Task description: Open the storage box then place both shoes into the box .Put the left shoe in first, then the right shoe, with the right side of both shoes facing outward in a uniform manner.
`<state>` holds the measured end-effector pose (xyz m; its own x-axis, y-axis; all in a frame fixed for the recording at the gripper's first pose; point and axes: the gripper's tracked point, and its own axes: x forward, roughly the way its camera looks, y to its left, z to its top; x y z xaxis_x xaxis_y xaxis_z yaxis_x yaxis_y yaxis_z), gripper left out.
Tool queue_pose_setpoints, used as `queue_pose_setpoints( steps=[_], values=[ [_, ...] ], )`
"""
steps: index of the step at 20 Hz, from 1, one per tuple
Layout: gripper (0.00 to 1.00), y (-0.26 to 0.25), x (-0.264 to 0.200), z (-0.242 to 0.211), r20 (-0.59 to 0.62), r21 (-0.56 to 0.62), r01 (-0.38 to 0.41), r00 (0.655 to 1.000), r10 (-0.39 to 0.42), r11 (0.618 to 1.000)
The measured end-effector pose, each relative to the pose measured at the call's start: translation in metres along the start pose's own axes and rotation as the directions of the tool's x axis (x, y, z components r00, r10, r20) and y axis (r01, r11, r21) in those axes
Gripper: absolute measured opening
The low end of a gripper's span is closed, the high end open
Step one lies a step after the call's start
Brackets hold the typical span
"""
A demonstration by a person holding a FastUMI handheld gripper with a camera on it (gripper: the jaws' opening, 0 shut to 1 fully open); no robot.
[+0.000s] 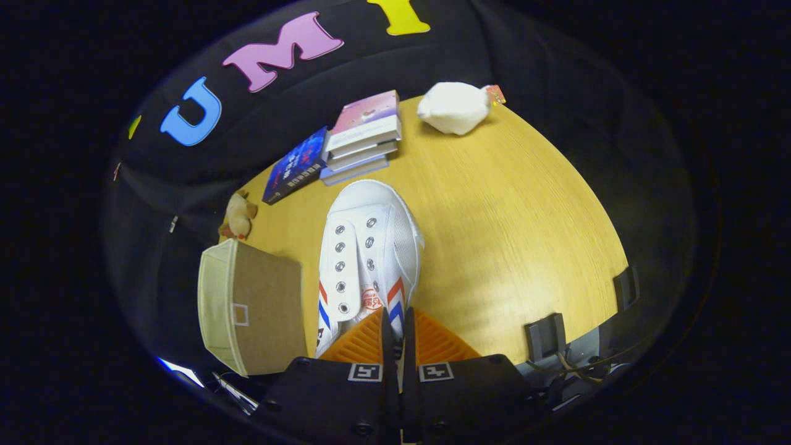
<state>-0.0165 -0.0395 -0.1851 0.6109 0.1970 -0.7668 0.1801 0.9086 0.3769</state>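
**Gripper closed on one shoe heel**

Gripper (398,334) fingers stand almost together, pinching the heel edge of one white canvas shoe (369,247); ten metal eyelets, red and blue side stripes, toe pointing away over the wood-grain table (507,235). Left of the fingers: one fabric storage box (250,306), cream wall, brown panel; one small plush toy (238,215). Beyond the shoe: one dark book (295,165) lying flat; a stack of three books (363,137); one white rounded bundle (454,107).

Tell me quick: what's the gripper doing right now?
Gripper: closed on the heel collar of the white shoe, which points ahead over the table.
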Motion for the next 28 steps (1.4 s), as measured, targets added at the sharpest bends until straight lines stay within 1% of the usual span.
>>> queue_pose_setpoints(
  steps=[5,9,13,16,19,24,27,28],
  values=[
    [0.07,0.097,-0.028,-0.009,0.034,-0.013,-0.113,0.993,0.114,0.993],
    [0.07,0.168,-0.031,-0.034,0.0,0.012,-0.213,0.977,0.213,0.977],
    [0.07,0.217,-0.02,-0.058,-0.055,-0.024,-0.253,0.966,0.252,0.967],
    [0.07,0.244,-0.003,-0.073,-0.09,-0.047,-0.256,0.964,0.251,0.966],
    [0.07,0.262,0.02,-0.079,-0.101,-0.069,-0.237,0.968,0.23,0.969],
    [0.07,0.255,0.054,-0.089,-0.114,-0.119,-0.112,0.989,0.099,0.986],
    [0.08,0.253,0.065,-0.098,-0.127,-0.138,-0.076,0.99,0.059,0.987],
    [0.08,0.257,0.066,-0.101,-0.132,-0.137,-0.09,0.989,0.072,0.986]
  ],
)
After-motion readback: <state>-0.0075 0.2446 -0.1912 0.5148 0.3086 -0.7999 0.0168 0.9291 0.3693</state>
